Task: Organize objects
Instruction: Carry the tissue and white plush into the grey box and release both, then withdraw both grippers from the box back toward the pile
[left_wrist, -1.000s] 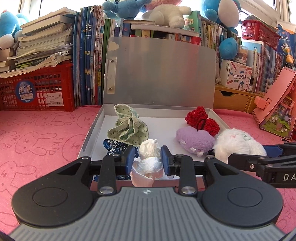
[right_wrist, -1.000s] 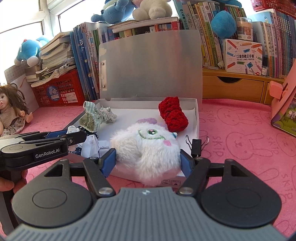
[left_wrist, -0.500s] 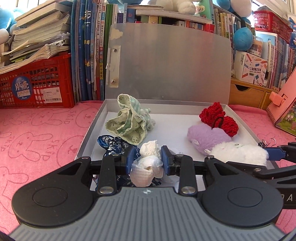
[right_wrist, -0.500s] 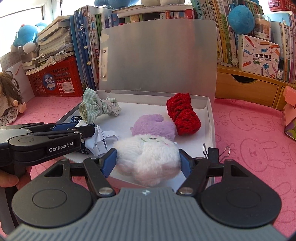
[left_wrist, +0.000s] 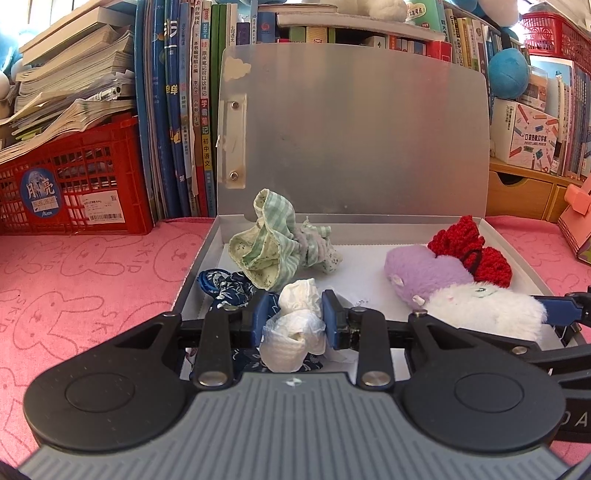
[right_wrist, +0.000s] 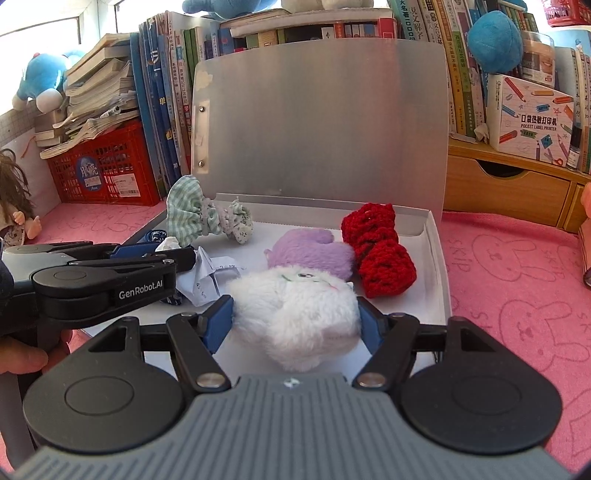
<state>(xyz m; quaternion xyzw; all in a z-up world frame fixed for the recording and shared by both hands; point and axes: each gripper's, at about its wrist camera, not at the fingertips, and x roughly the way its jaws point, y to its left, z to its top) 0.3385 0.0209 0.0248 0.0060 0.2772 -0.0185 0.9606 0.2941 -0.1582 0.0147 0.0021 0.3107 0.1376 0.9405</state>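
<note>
An open grey box (left_wrist: 517, 254) (right_wrist: 437, 266) with its lid up stands on the pink mat. My left gripper (left_wrist: 294, 321) is shut on a white scrunchie (left_wrist: 295, 332) over the box's front left. My right gripper (right_wrist: 295, 317) is shut on a white fluffy toy (right_wrist: 295, 314) over the box's front right; the toy also shows in the left wrist view (left_wrist: 487, 310). Inside lie a green checked scrunchie (left_wrist: 273, 243) (right_wrist: 192, 214), a dark blue scrunchie (left_wrist: 229, 288), a purple plush (left_wrist: 421, 273) (right_wrist: 310, 251), a red knitted bow (left_wrist: 469, 251) (right_wrist: 376, 251) and a white paper scrap (right_wrist: 210, 277).
A red crate (left_wrist: 74, 184) with stacked papers and a row of upright books (left_wrist: 177, 110) stand behind the box. A wooden drawer unit (right_wrist: 509, 188) and a printer carton (right_wrist: 532, 122) are at the back right. A doll (right_wrist: 14, 206) sits far left. A pink case (left_wrist: 576, 221) stands at right.
Both grippers have moved forward and lower over the box, each still holding its item. The white fluffy toy now sits right in front of the purple plush.
</note>
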